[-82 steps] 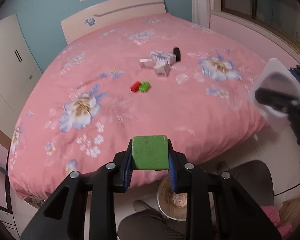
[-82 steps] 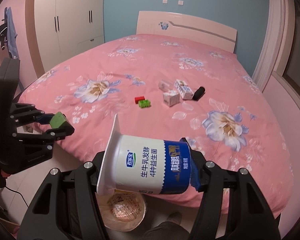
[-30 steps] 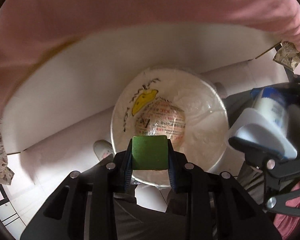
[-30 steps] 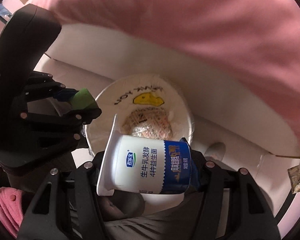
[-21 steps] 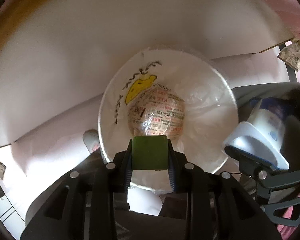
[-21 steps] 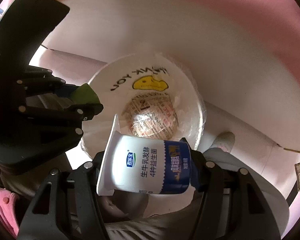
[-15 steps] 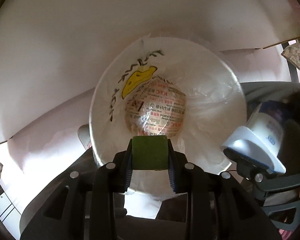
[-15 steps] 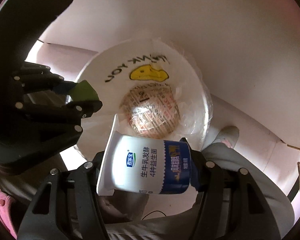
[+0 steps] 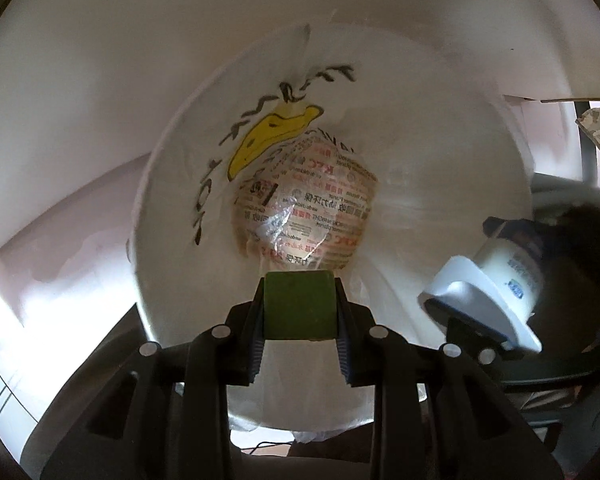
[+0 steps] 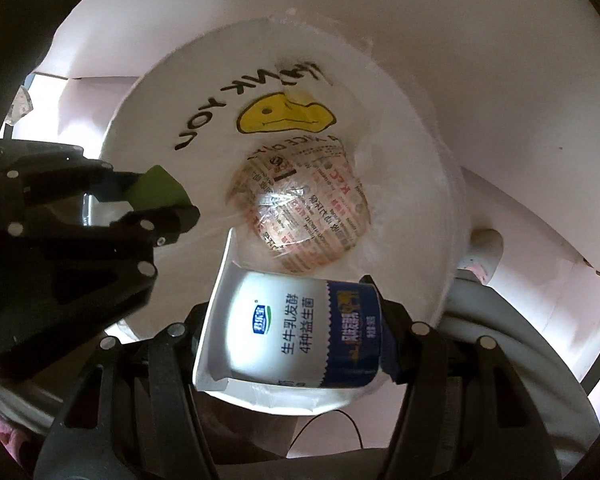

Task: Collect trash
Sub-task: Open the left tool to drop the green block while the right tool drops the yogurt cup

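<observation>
The green block (image 9: 299, 305) sat clamped between the pads of the left tool (image 9: 299, 312), hanging over the near rim of the white bin (image 9: 440, 128). The yogurt cup (image 10: 296, 338) lay on its side, pinched across base and mouth by the right tool (image 10: 296, 344), also above the bin's opening. In the left wrist view the cup (image 9: 496, 280) was blurred and its label unreadable. Down in the bin, under a clear liner, rested a crumpled printed wrapper (image 9: 306, 220); its small print was hard to read. A yellow smiley and black lettering marked the bin's inner wall, partly creased. A person's grey trouser leg (image 10: 512, 356) was cut off at the right.
</observation>
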Available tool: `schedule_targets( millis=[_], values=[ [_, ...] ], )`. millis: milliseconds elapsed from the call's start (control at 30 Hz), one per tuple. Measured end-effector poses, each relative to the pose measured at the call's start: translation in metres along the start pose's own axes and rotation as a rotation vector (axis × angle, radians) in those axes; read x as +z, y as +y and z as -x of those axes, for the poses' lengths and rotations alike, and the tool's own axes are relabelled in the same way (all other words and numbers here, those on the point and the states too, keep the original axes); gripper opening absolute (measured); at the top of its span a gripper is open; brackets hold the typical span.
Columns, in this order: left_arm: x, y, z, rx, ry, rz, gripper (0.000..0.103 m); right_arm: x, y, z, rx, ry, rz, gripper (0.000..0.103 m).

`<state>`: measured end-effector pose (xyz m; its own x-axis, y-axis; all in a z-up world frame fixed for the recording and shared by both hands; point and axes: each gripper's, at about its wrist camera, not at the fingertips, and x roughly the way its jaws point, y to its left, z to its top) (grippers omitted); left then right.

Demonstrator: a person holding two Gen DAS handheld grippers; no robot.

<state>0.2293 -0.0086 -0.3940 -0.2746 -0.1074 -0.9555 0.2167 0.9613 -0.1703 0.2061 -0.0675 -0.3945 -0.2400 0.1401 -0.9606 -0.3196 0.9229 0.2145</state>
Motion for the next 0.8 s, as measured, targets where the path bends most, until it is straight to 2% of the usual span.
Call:
schedule_targets(
  millis=[33,100,133,167,367,800],
  values=[
    [0.001,0.0,-0.001,-0.003,0.0,0.001,0.032,0.001,0.0,-0.003,0.002,0.003,0.0,0.062],
    [0.002,0.001,-0.002,-0.003,-0.003,0.001,0.042,0.004,0.0,-0.007,-0.001,0.016,0.0,0.063],
    [0.003,0.001,-0.002,0.002,-0.005,0.004,0.052,0.004,0.0,-0.011,0.001,0.033,0.003,0.063],
    [0.003,0.001,-0.003,0.003,-0.005,0.006,0.057,0.003,0.001,-0.013,0.003,0.043,0.004,0.064],
    [0.003,0.001,-0.004,-0.011,0.004,0.011,0.058,0.003,0.006,-0.018,-0.007,0.05,0.025,0.068],
    [-0.013,0.002,0.009,0.014,-0.025,0.024,0.059,-0.011,0.009,-0.003,-0.041,0.021,0.026,0.068]
  ],
)
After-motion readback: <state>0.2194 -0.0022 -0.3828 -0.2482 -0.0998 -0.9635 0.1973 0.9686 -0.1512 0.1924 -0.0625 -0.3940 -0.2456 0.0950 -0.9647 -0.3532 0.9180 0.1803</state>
